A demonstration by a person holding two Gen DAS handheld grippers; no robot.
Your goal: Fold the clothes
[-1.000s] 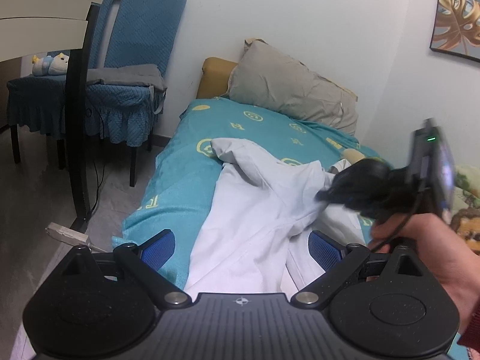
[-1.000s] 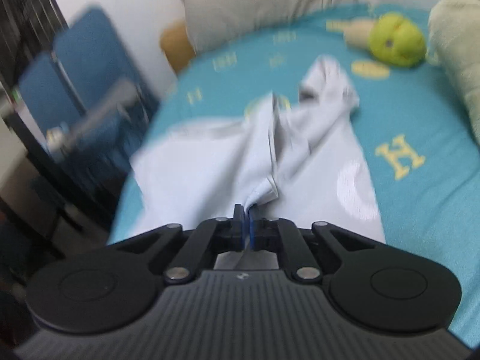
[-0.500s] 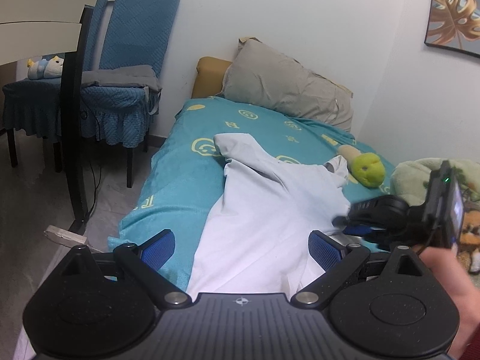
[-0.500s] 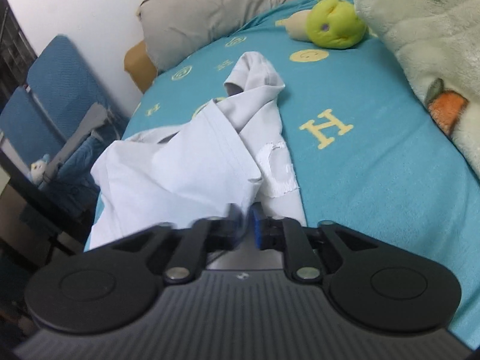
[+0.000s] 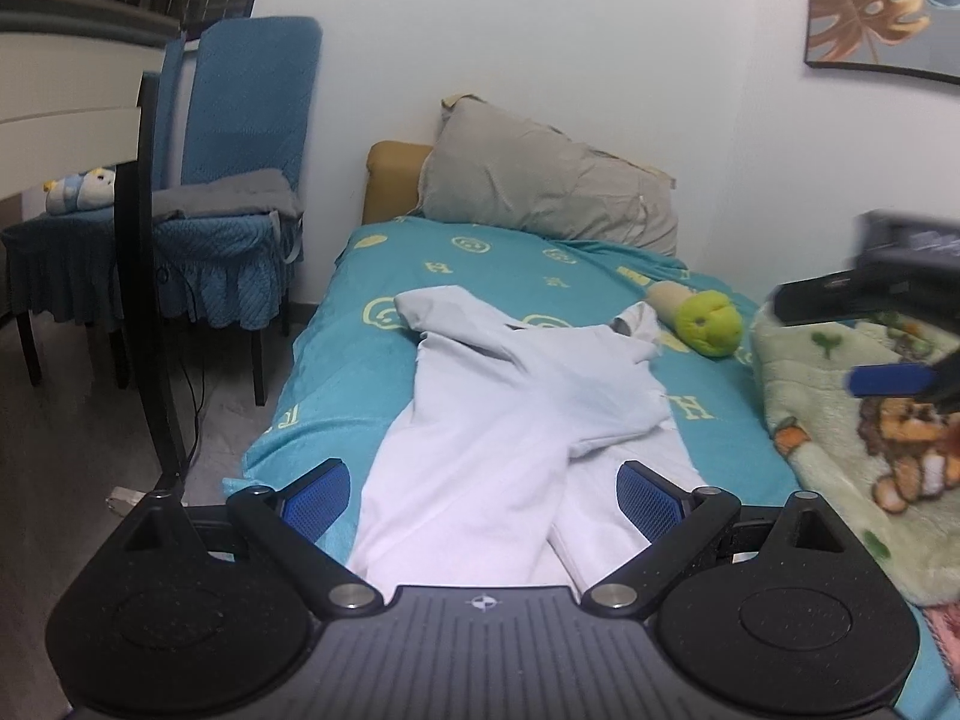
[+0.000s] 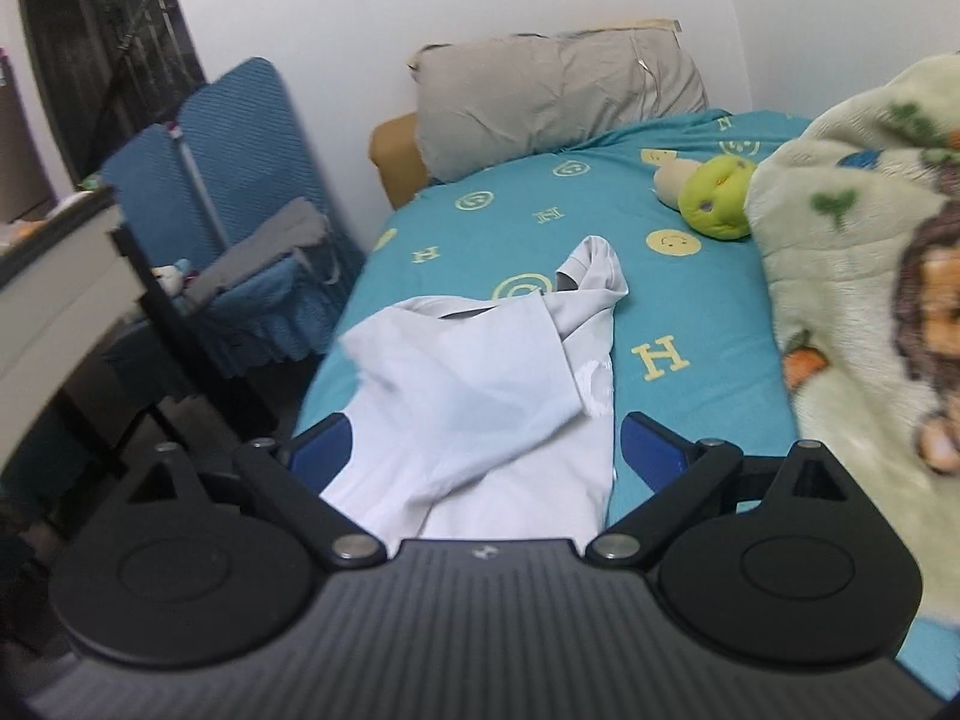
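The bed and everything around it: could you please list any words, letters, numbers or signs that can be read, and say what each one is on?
"H": yellow letters printed across the teal bedsheet, one beside the white shirt.
Yellow smiley faces and round swirl signs: same bedsheet, no words.
Blanket: cartoon pictures only, no text.
Wall picture: leaf design, no text.
Small emblem on each gripper body: too small to read.

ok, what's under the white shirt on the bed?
The white shirt lies on the teal bedsheet; yellow smiley and H prints show around its edges. One sleeve is folded across the body, covering the shirt's front. Whatever print sits beneath the cloth is hidden.
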